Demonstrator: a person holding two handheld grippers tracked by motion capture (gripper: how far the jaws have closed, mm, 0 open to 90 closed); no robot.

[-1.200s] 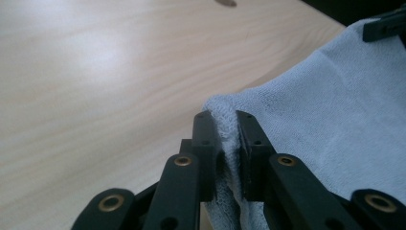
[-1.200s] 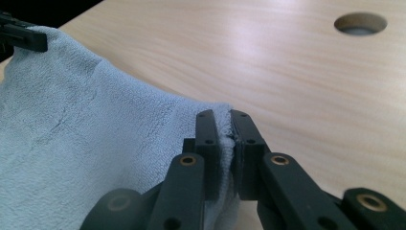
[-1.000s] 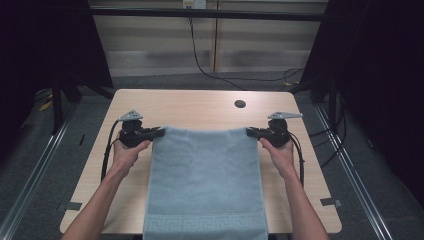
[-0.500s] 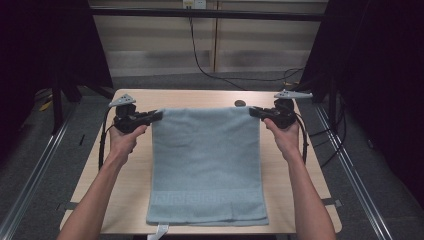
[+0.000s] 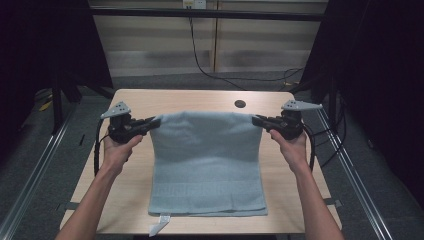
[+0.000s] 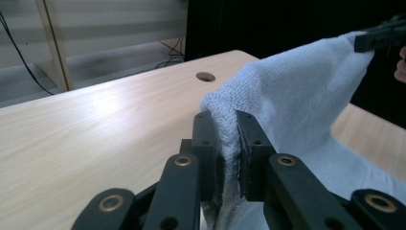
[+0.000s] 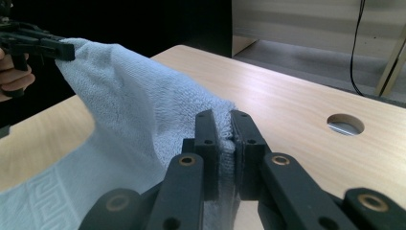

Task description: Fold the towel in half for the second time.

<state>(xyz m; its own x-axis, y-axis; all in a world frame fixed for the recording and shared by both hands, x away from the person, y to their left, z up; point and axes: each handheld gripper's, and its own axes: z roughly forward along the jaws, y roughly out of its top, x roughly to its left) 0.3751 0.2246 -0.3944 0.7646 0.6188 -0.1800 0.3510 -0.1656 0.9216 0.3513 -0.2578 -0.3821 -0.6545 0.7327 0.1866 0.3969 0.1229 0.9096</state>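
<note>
A light blue towel (image 5: 206,160) hangs stretched between my two grippers, its lower part lying flat on the wooden table (image 5: 195,100). My left gripper (image 5: 154,122) is shut on the towel's far left corner (image 6: 229,125). My right gripper (image 5: 258,120) is shut on the far right corner (image 7: 224,128). Both corners are lifted above the table. In the left gripper view the right gripper (image 6: 380,39) pinches the opposite corner. The right gripper view has the left gripper (image 7: 61,51) at the other end. A patterned band (image 5: 205,191) runs near the towel's front edge.
A round cable hole (image 5: 240,104) sits in the table near its far edge, right of centre. A white label (image 5: 160,226) sticks out under the towel's front edge. Cables trail from both grippers off the table's sides. Dark curtains flank the table.
Both grippers have lifted the towel's far edge and drawn it toward the person, so the towel now drapes from the raised edge and covers less of the table.
</note>
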